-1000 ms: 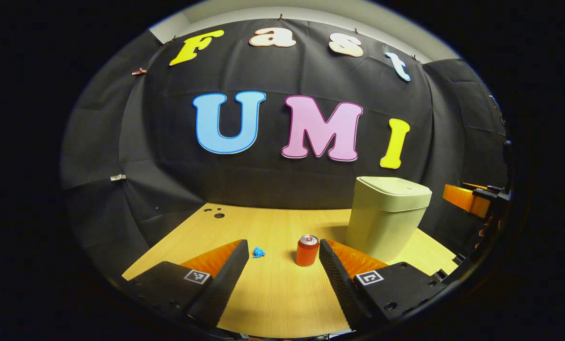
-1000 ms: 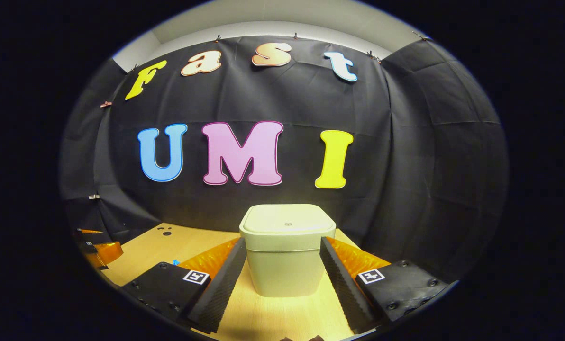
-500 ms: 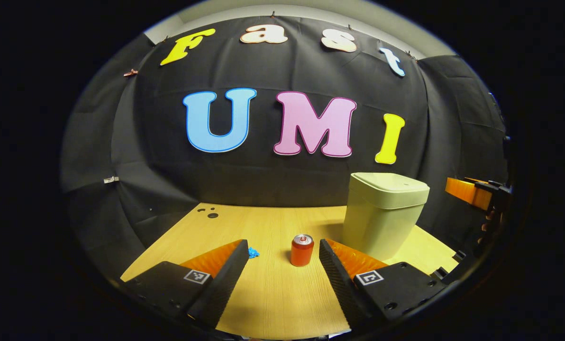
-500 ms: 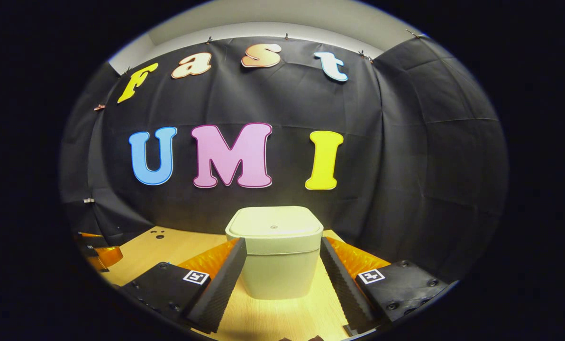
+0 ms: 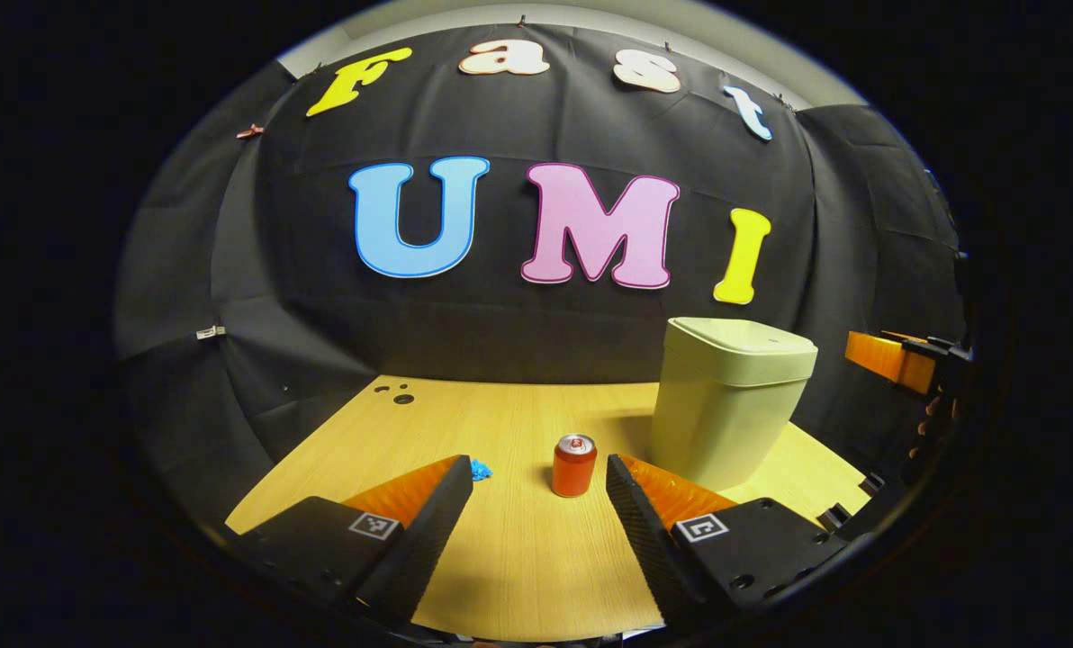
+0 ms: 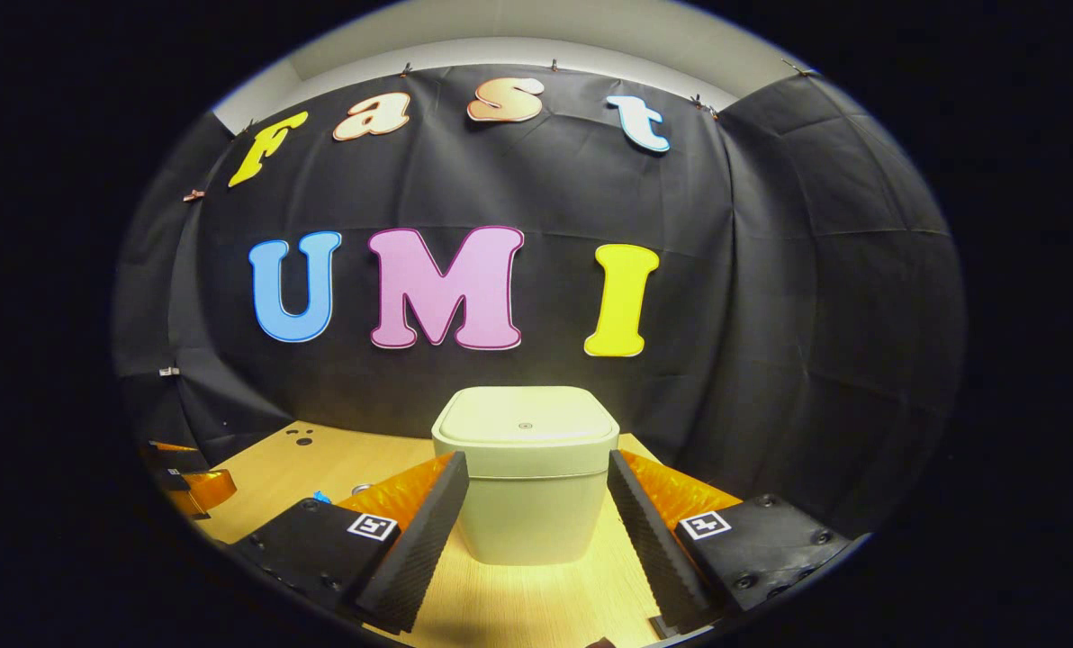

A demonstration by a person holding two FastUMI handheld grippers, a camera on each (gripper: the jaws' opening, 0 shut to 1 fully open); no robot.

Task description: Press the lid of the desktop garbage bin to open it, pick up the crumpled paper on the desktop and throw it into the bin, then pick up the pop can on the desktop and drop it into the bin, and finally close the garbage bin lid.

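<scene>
Lidded bin [image 6: 525,490] between spread right gripper [image 6: 536,531] fingers

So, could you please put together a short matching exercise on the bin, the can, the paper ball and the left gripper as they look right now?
Things:
1. bin
2. can
3. paper ball
4. left gripper

States or places:
A. blue, lying on the table by a left fingertip
B. pale, lid shut, framed between the right gripper's fingers
C. open, holding nothing
D. orange, standing upright on the table

Pairs: 1-B, 2-D, 3-A, 4-C
</scene>
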